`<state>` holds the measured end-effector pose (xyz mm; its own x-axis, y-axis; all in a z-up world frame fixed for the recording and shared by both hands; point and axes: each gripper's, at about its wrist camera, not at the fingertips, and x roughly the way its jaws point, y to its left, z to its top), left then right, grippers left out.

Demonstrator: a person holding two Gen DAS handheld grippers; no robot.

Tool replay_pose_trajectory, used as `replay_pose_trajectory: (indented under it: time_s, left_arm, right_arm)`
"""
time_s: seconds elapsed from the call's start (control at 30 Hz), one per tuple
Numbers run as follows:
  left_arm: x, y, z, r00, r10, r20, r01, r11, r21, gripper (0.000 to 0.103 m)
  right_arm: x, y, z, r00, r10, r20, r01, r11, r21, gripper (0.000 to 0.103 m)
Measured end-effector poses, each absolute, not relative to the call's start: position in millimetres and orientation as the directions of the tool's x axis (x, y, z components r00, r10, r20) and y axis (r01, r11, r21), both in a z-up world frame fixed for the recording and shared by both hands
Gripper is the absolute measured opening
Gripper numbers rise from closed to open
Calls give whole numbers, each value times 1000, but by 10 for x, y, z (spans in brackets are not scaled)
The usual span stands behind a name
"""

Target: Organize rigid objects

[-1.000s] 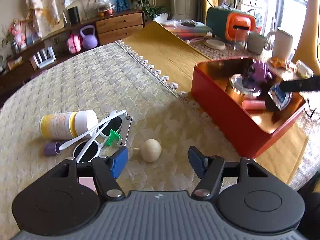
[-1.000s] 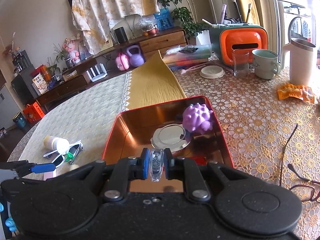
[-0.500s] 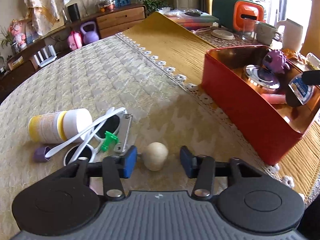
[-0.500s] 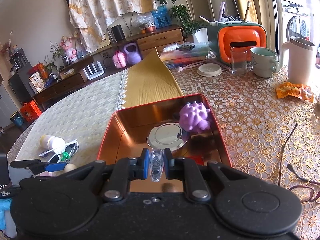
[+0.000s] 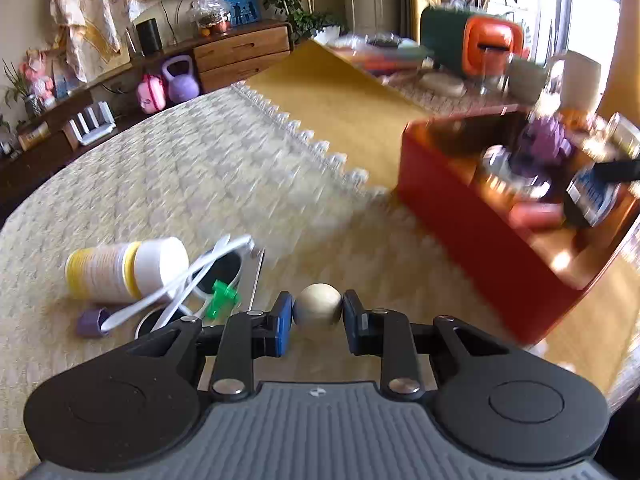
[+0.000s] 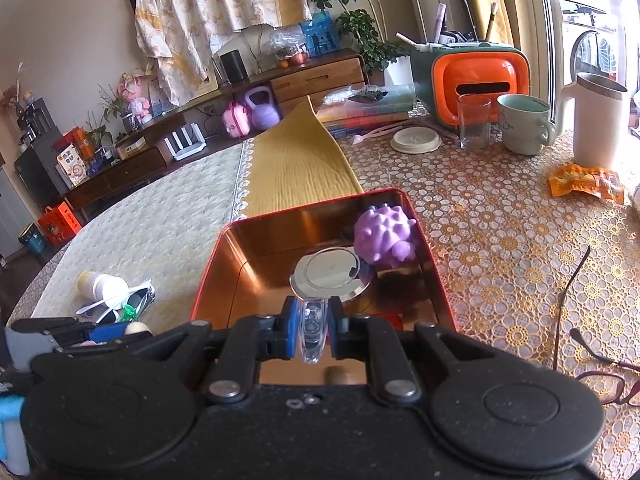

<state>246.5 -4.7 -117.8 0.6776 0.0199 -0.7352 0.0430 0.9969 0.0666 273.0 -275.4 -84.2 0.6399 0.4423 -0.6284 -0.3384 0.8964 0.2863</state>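
The ball [image 5: 318, 306] is pinched in the left claw [image 5: 316, 320] — bound, likely, for the tin [image 5: 472, 232] to its right; a clear piece [image 6: 313, 330] is held in the right claw [image 6: 313, 332].

A cream ball [image 5: 318, 306] is seen between blue pads [image 5: 283, 322]. The tin [image 6: 216, 264] is painted red (shiny copper inside). A purple bumpy toy [image 6: 386, 236] is seen in it. The bottle [image 5: 116, 270] is coloured white and yellow, the clip [image 5: 220, 298] green
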Motion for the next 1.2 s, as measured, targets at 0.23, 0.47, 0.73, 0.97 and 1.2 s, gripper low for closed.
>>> replay_pose_trajectory:
  time_s: [0.23, 0.47, 0.73, 0.97, 1.2]
  left_arm:
    - [2520, -173, -749, 717, -66, -694, 89, 996, -2, 26]
    - [2744, -521, -435, 720, -150, -677, 172, 984, -35, 26]
    - [3180, -1072, -561, 695, -144, -705, 243, 969, 42, 26]
    - [3502, -1329, -836, 667, -72, -742, 253, 958, 133, 26]
    - [3651, -1394, -1038, 626, -24, -779, 234, 959, 158, 26]
  right_arm:
    - [2715, -2782, -830, 643, 445, -623, -336, 895, 293, 14]
    - [2712, -2804, -819, 643, 447, -622, -336, 894, 295, 14]
    - [2718, -2838, -890, 626, 452, -635, -339, 891, 301, 14]
    - [2749, -2802, -933, 611, 468, -638, -362, 882, 301, 14]
    - [2821, -2820, -1016, 597, 472, -649, -365, 880, 304, 14]
